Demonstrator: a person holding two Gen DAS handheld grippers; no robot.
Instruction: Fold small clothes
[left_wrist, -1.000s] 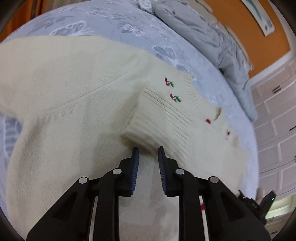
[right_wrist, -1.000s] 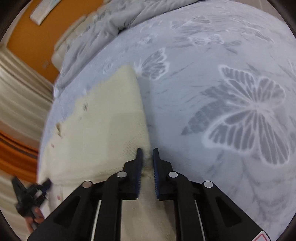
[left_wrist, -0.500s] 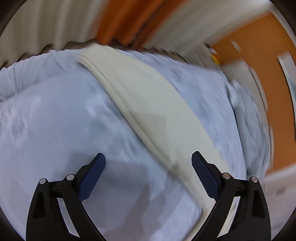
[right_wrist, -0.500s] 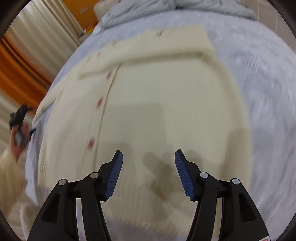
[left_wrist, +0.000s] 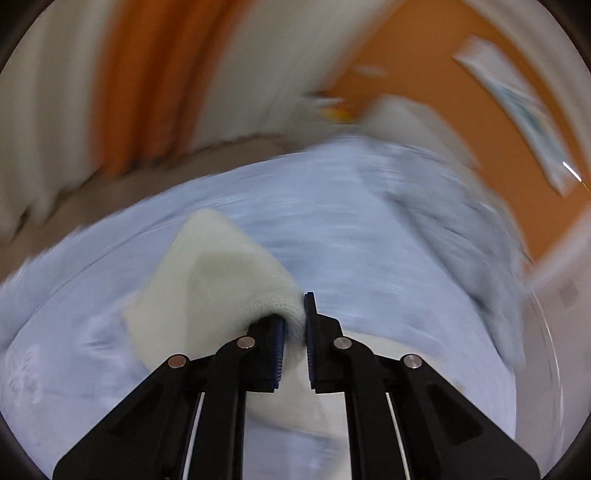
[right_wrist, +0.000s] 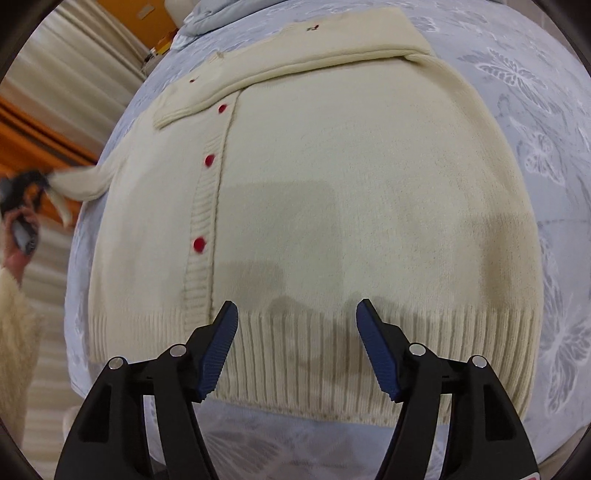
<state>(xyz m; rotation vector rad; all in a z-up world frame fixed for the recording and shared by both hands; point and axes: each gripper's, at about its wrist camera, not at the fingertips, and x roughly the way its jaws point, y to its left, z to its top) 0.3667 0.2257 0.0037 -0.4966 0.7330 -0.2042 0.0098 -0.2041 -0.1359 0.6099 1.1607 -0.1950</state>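
A cream knit cardigan (right_wrist: 351, 192) with red buttons (right_wrist: 199, 244) lies flat on the bed, one sleeve folded across its top. My right gripper (right_wrist: 297, 347) is open and empty, just above the ribbed hem. My left gripper (left_wrist: 294, 325) is shut on the cuff of the other sleeve (left_wrist: 221, 288), which is lifted off the bed; that view is blurred. In the right wrist view the left gripper (right_wrist: 26, 184) shows at the far left, pulling the sleeve (right_wrist: 81, 182) outward.
The bed has a pale blue sheet with butterfly prints (right_wrist: 554, 155). A grey quilt (left_wrist: 472, 236) is bunched at the head of the bed. Orange and cream curtains (left_wrist: 147, 81) and an orange wall (left_wrist: 461, 103) stand beyond.
My left gripper opened, swung away, then shut on the sleeve cuff and lifted it. My right gripper opened and drew back to the hem.
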